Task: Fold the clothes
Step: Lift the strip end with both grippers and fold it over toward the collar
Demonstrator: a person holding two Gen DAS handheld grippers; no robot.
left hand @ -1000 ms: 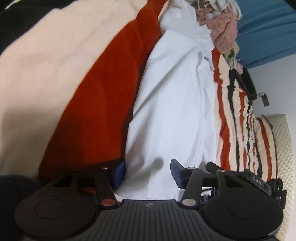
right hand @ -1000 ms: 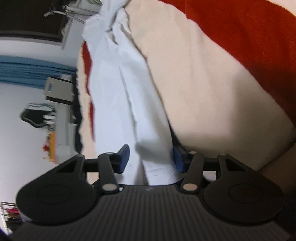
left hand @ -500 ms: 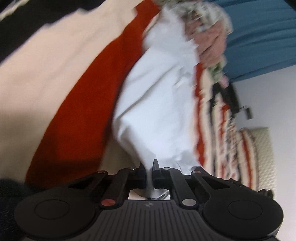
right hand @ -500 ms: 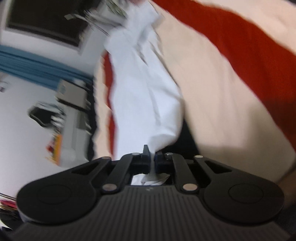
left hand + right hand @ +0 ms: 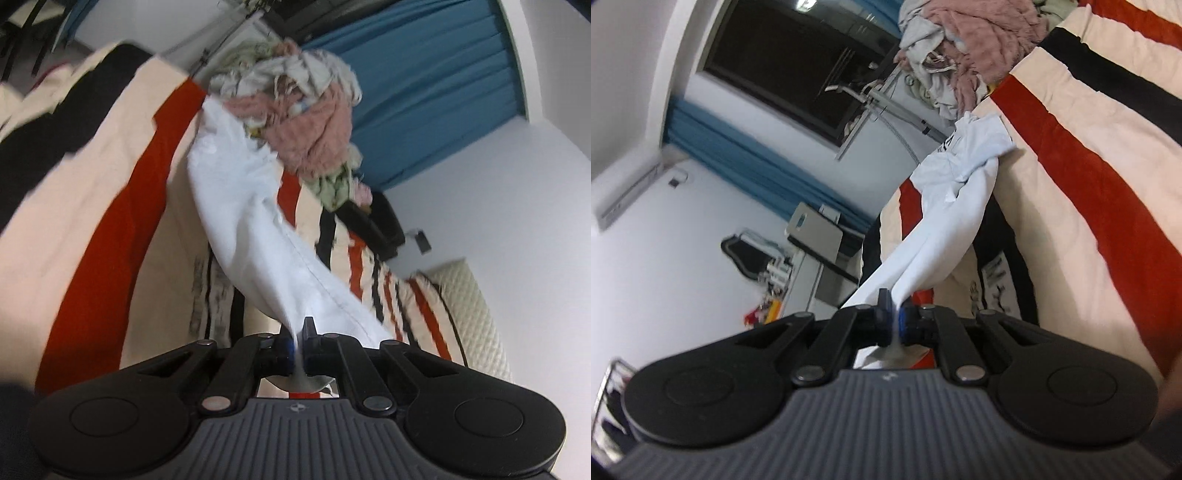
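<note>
Two views look along hand-held grippers over a bed. In the left wrist view, a striped blanket (image 5: 92,206) in cream, red and black fills the left side. At centre, the left gripper (image 5: 298,345) has its fingers pressed together, pinching an edge of a white garment (image 5: 251,221). The cloth is lifted and stretches away from the fingers toward a pile of clothes (image 5: 306,122), pink and pale, at the far end of the bed. A blue curtain (image 5: 436,99) hangs to the right.

In the right wrist view, a dark window sits upper left. At centre, the right gripper (image 5: 893,321) likewise pinches the white garment, its far end resting on the blanket just beside the pile.
</note>
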